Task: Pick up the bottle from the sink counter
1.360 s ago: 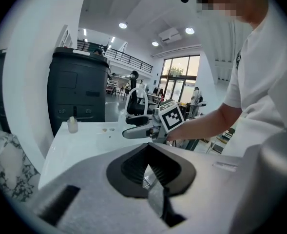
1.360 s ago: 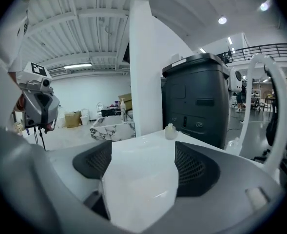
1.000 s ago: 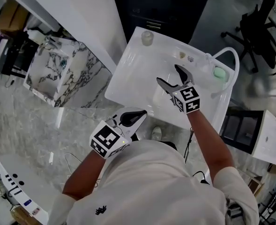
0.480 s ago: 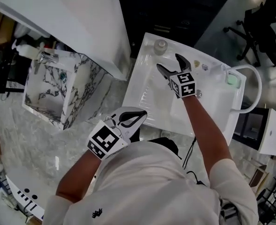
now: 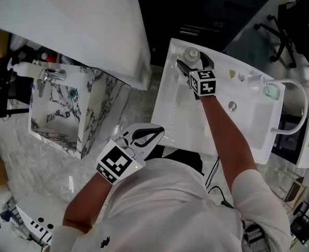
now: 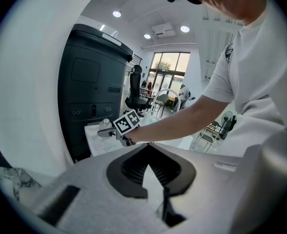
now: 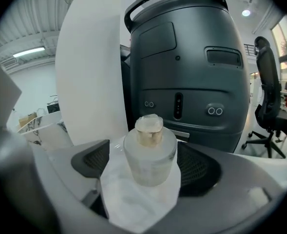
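A small, clear, squat bottle (image 5: 191,53) with a pale cap stands on the far left corner of the white sink counter (image 5: 171,91). In the right gripper view the bottle (image 7: 149,152) fills the middle. My right gripper (image 5: 192,62) reaches across the basin. Its jaws are opening, one on each side of the bottle (image 7: 149,165), and the pads stand off its sides. My left gripper (image 5: 157,129) hangs back near my body in front of the counter, with its tips together and nothing between them (image 6: 148,148).
A white looped faucet (image 5: 297,112), a green soap piece (image 5: 272,91) and a drain (image 5: 232,105) lie at the basin's right. A big dark appliance (image 7: 187,77) stands just behind the bottle. A marble sink block (image 5: 65,109) is at left, an office chair (image 5: 301,20) far right.
My right gripper has travelled from the basin's middle to its far left corner and now has the bottle between its jaws. The left gripper has stayed put.
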A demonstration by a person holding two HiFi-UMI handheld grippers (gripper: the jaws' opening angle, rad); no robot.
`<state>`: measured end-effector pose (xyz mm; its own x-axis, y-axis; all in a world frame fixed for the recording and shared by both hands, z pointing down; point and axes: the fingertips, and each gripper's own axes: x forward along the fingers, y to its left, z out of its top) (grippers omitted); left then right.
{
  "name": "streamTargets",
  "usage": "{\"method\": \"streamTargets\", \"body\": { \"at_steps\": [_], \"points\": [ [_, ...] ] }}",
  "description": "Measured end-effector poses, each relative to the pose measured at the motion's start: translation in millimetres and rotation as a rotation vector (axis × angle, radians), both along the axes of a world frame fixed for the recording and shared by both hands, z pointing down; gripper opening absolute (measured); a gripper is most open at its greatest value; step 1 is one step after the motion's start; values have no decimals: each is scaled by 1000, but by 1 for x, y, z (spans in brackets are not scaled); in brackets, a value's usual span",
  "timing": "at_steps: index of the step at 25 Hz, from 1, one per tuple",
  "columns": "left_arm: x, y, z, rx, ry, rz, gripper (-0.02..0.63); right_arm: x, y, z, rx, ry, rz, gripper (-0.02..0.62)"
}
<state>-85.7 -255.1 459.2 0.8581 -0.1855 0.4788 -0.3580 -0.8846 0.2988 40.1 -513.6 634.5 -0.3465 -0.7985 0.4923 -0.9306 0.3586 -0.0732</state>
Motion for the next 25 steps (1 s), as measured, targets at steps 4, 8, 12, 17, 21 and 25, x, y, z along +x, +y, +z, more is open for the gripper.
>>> {"method": "streamTargets", "body": {
  "at_steps": [4,8,12,17,21,25],
  "points": [
    [-10,-13,3,-4,1,-7,6,1,-13,9,-13,-6,47,447],
    [-16,-19,8,-12,5,-15,6,-2,-21,15,-13,2,68,438],
    [-19,-24,13,-22,5,-18,6,0,-28,18,-8,4,103,413],
    [-21,-27,16,-33,7,-26,6,5,-29,23,-5,37,131,360],
    [-24,-29,21,-42,7,-34,6,5,-31,24,2,59,139,353],
    [-24,-27,22,-46,10,-30,6,6,-31,24,-1,64,138,351]
  ]
}}
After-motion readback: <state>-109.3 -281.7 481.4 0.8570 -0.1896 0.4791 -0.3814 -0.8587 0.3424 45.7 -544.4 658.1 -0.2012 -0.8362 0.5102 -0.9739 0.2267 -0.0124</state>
